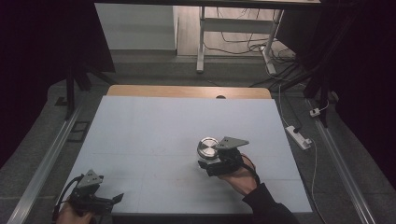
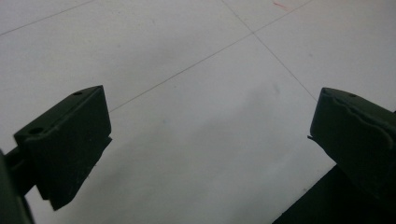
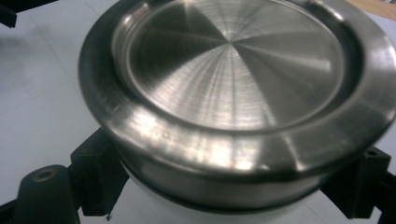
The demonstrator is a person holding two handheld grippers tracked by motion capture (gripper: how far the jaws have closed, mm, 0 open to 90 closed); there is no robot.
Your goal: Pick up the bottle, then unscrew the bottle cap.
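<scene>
Round container: top is brushed metal w/ fine concentric turning marks, glossy, bright radial glints; rim polished smooth, a bit smeary; body below looks like white plastic, matt. Right gripper: black plastic jaws, matt, slightly grainy. Left gripper: same matt black plastic, moulded edges. Table sheet: pale, matt, smooth, paper- or foam-like w/ thin seam lines; bare wood strip at far edge, light, satin. Floor: grey, rough, carpet-like.

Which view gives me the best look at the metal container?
The right gripper view: the metal container looms close between the jaws, its brushed lid sharp. The high view shows it small and dim at the right gripper.
</scene>
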